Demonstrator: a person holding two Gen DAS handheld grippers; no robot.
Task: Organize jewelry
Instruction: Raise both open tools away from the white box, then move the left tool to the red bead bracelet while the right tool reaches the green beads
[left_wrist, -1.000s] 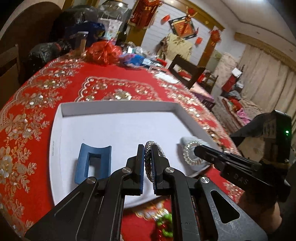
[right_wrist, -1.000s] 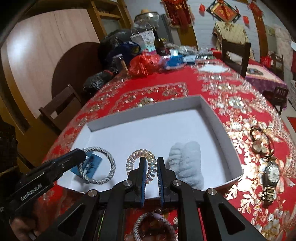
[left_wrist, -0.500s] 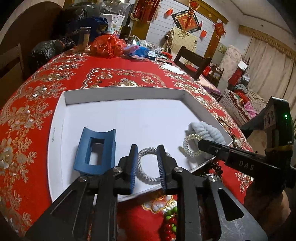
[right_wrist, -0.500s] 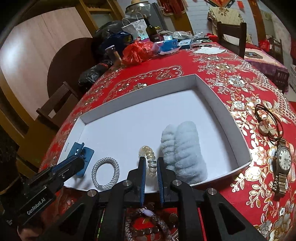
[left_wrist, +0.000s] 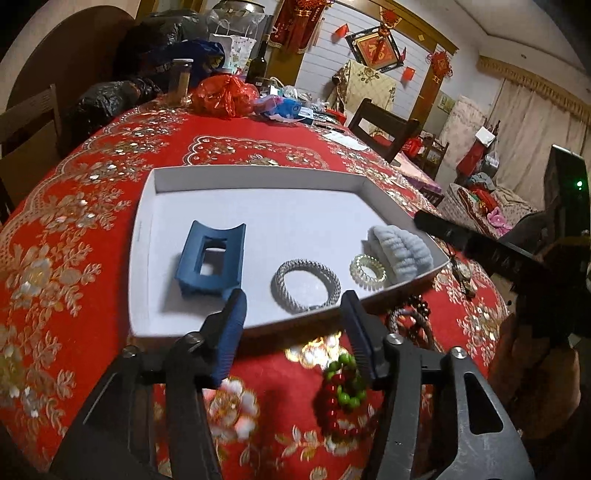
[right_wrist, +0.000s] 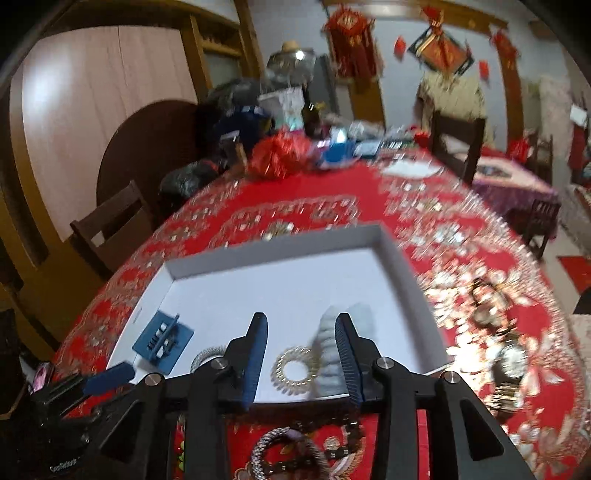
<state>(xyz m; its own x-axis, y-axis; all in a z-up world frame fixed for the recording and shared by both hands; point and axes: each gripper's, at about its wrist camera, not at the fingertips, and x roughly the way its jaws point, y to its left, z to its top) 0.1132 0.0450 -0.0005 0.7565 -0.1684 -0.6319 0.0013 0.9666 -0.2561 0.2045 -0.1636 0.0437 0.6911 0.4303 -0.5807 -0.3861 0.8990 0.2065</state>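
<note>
- The white tray (left_wrist: 142, 236) held 4 things: a blue hair claw (left_wrist: 210, 260), silver bracelet (left_wrist: 306, 285), clear coil tie (left_wrist: 367, 268) and grey scrunchie (left_wrist: 400, 248).
- The left gripper (left_wrist: 293, 325) was opening, empty, the bracelet just beyond its tips.
- The right gripper (right_wrist: 300, 345) was opening, the coil tie lying loose between its jaws.

No lettering in either view is clear enough to read.

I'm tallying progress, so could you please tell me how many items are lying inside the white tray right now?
4: a blue hair claw on the left, a silver braided bracelet mid-front, a clear spiral hair tie beside it, and a pale fluffy scrunchie at the right wall. Nothing seems hidden.
</note>
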